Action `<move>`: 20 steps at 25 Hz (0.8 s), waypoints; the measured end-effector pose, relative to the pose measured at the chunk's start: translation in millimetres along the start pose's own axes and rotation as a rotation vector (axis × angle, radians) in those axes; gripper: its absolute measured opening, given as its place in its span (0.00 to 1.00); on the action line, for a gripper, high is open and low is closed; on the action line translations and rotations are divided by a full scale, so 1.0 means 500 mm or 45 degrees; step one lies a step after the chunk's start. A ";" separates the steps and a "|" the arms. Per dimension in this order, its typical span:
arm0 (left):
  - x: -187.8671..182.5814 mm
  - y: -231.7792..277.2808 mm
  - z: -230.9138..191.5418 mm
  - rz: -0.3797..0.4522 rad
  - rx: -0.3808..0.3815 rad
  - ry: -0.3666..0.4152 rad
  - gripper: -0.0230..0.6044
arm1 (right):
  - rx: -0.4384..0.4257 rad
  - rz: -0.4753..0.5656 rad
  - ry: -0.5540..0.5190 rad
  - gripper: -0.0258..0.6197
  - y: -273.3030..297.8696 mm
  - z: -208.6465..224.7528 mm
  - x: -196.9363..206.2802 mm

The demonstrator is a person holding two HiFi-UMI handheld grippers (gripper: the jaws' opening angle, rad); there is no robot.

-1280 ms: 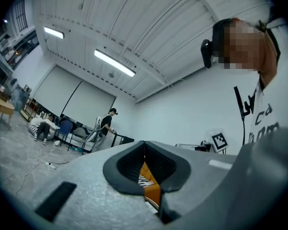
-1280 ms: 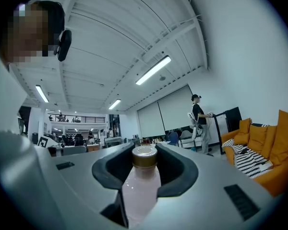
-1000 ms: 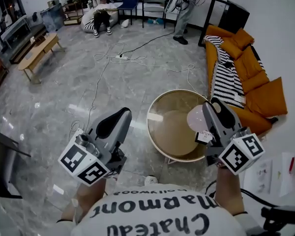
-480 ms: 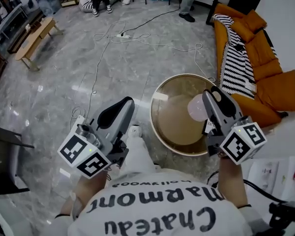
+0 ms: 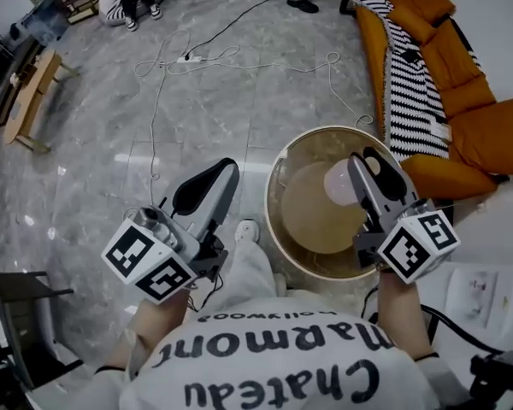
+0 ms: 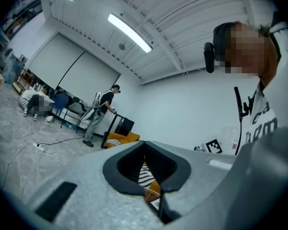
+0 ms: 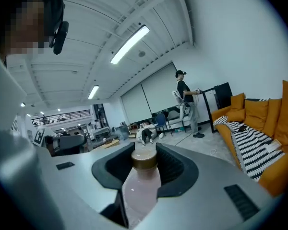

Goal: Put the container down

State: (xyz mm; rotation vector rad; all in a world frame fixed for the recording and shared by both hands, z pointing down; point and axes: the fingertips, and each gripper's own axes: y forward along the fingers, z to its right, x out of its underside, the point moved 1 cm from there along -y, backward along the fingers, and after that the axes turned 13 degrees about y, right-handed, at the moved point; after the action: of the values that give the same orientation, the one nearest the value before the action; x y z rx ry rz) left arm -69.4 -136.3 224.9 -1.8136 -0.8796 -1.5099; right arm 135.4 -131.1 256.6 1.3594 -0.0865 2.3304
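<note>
Above the round counter: the container (image 7: 140, 188), a pale pink bottle with a brown cap, hangs over the glass top, right of its middle.
Grip: the right gripper (image 7: 145, 150) is clenched on the container, its 2 pads pressing at the neck by the cap.
Gap to glass: the head view hides the base behind the gripper, so it is probably not yet resting, though I cannot be sure.
Step in hand: lowering, with set-down and release left to do.
Doing it well: bring it straight down, base level, onto bare glass away from the rim of the counter (image 5: 272, 220). Ease the pads off only once the base bears fully.
Risk: a narrow bottle gripped high may tip if let go while tilted.
Left gripper (image 5: 224, 171): clamped together on nothing, off the counter's left side, well apart from the container.
Surroundings: an orange sofa (image 5: 462, 101) with 1 striped throw (image 5: 410, 92) stands beside the counter.
</note>
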 end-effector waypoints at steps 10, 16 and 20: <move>0.115 0.155 -0.202 -0.195 0.236 -0.079 0.06 | 0.341 -0.058 -0.016 0.25 0.210 0.120 0.091; 0.245 0.213 -0.259 -0.310 0.374 -0.189 0.06 | 0.526 -0.182 0.043 0.25 0.282 0.213 0.200; 0.355 0.234 -0.288 -0.422 0.400 -0.226 0.06 | 0.591 -0.270 0.060 0.25 0.322 0.270 0.279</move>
State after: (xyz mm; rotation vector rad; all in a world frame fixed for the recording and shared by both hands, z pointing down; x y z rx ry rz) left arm -35.8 -302.0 418.5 -1.6427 -1.4753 -1.3186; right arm 122.0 -265.2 469.7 1.4327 0.6185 2.2795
